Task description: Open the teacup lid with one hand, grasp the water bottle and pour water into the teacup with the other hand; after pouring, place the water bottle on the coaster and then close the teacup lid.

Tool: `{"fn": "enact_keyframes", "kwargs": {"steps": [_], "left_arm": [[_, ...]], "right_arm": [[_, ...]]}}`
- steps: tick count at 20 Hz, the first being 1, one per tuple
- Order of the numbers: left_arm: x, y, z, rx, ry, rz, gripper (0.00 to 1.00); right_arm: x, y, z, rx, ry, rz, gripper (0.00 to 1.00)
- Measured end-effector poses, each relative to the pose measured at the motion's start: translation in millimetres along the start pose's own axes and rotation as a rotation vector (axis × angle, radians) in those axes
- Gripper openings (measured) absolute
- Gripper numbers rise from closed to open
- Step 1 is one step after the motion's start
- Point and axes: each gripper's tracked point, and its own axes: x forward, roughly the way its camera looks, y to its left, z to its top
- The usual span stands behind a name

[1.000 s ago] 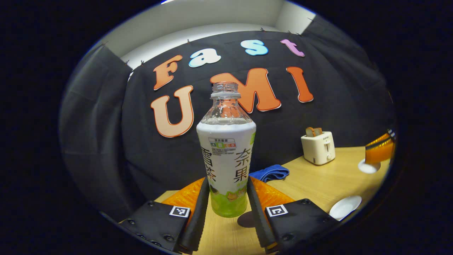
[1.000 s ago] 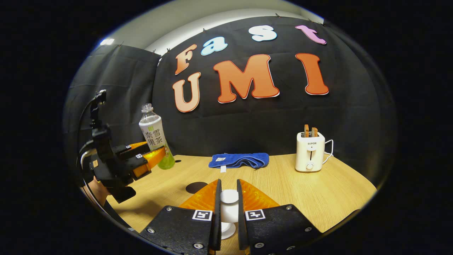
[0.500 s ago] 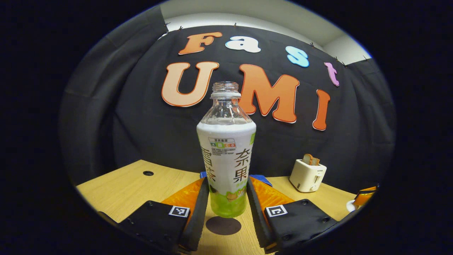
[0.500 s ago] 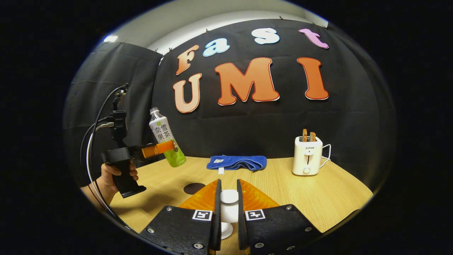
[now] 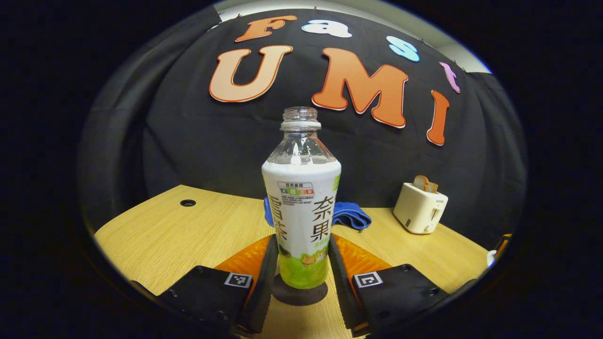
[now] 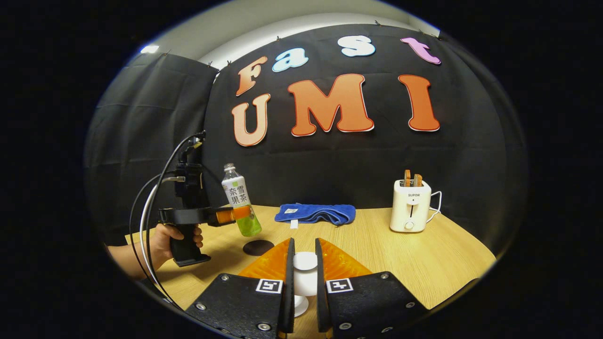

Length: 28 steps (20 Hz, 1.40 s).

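- Two grips in play: left gripper [image 5: 301,263] has the water bottle [image 5: 301,207], right gripper [image 6: 302,278] has the teacup lid [image 6: 305,262].
- We judge the bottle thin-walled plastic, uncapped, liquid up to the shoulder: fairly heavy for its skin, it will give under hard squeeze, and the label sleeve looks slick. We'd keep it upright, since an open neck spills on any tilt.
- Best hold, in our view, is low on the straight labelled body, where it is now. The tapered clear shoulder would slip.
- Left fingers [image 5: 269,263] are closed to bottle width, one on each side of the lower body, both pressing on it.
- In the left gripper view the bottle base sits right over the dark round coaster [image 5: 300,294]. We cannot tell if it touches yet.
- In the right gripper view the bottle [image 6: 241,207] reads as tilted a little and up off the surface [image 6: 424,268], with the coaster [image 6: 258,247] just below and beside it. A hand [image 6: 165,240] holds that gripper's handle.
- Lid looks small, white, rigid, likely ceramic: light but chippable, smooth. We'd take it by the knob, as now.
- Right fingers [image 6: 289,278] are nearly closed, narrow gap, clamped on the lid's knob. Lid rim shows below them, over the surface.
- Teacup itself: we cannot place it.
- Blue towel [image 6: 315,213] and toaster [image 6: 411,205] stand well apart, out of the path.
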Motion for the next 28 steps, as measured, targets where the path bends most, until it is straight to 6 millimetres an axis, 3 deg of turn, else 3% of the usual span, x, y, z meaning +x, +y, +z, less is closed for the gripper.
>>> {"fn": "enact_keyframes", "kwargs": {"steps": [10, 14, 15, 16, 19, 21, 25, 28], "left_arm": [[17, -4, -41, 0.056, 0.081, 0.007, 0.62], [19, -8, -50, 0.082, 0.098, 0.003, 0.62], [18, -10, -49, 0.09, 0.092, 0.0, 0.66], [19, -11, -49, 0.092, 0.091, -0.004, 0.62], [18, -11, -50, 0.103, 0.094, 0.003, 0.63], [18, -11, -52, 0.102, 0.091, 0.008, 0.7], [16, -10, -51, 0.118, 0.1, 0.006, 0.74], [11, -8, -47, 0.129, 0.096, 0.013, 0.95]], "right_arm": [[4, -6, -15, -0.009, 0.034, -0.007, 0.19], [7, -7, -20, -0.016, 0.046, -0.009, 0.19], [8, -8, -22, -0.021, 0.047, -0.01, 0.19], [8, -9, -21, -0.022, 0.047, -0.012, 0.19], [8, -9, -23, -0.019, 0.049, -0.01, 0.19], [8, -11, -25, -0.02, 0.053, -0.015, 0.19], [7, -14, -27, -0.015, 0.058, -0.025, 0.19], [6, -13, -25, -0.014, 0.052, -0.024, 0.19]]}}
